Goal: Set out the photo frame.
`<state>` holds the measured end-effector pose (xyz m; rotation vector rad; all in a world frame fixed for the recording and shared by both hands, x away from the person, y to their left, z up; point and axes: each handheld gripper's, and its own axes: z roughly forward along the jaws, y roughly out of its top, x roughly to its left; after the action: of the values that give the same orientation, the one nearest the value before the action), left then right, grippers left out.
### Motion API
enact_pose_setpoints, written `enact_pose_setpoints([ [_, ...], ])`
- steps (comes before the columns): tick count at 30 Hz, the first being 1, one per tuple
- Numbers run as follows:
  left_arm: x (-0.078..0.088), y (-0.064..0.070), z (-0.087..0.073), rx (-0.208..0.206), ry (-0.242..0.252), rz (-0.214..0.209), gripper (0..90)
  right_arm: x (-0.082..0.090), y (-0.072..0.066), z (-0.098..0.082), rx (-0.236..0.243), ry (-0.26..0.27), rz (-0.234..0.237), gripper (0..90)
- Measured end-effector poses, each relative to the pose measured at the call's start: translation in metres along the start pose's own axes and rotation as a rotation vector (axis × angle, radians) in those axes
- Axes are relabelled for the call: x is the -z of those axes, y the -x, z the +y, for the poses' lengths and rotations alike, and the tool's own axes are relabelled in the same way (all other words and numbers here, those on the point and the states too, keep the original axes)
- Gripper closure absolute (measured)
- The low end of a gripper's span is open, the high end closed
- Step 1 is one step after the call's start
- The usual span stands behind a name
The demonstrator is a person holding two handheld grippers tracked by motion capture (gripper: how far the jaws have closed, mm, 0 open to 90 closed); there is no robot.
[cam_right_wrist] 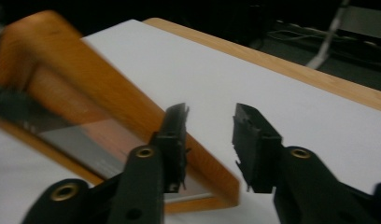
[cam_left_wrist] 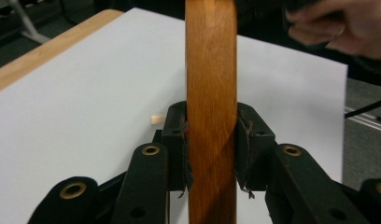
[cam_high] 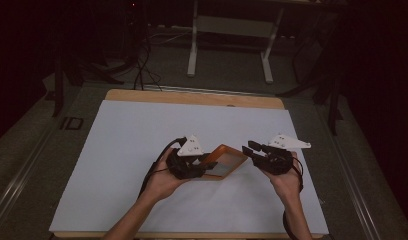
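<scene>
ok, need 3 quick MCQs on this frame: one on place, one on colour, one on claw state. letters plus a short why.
1. Where is the wooden frame?
A. between the two claws, over the white sheet
B. on the floor
C. at the table's far edge

2. What colour is the frame's border?
A. blue
B. orange-brown
C. white

3. How do the claws stand?
A. both open
B. left claw shut on the frame, right claw open
C. right holds it, left open

Key: 1 A, the high view shows it between the hands above the white sheet. 2 B, wood grain shows orange-brown. 3 B, left pads press the frame's edge; nothing sits between the right claw's jaws.
</scene>
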<state>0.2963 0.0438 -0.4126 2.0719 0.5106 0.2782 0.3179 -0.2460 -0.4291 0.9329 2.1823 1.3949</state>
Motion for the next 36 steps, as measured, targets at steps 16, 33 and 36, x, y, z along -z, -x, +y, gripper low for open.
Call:
enact_pose_setpoints([
  [16,0.004,-0.018,0.006,-0.049,0.005,-0.109,68.6,-0.025,-0.018,0.002,0.098,-0.024,0.314,38.0],
  [33,0.008,-0.027,0.0,-0.01,0.074,-0.068,53.0,-0.022,-0.02,-0.002,0.15,-0.023,0.351,65.4],
  [36,0.013,-0.033,-0.002,0.041,0.109,-0.078,48.8,-0.019,-0.021,-0.003,0.163,-0.032,0.331,67.2],
])
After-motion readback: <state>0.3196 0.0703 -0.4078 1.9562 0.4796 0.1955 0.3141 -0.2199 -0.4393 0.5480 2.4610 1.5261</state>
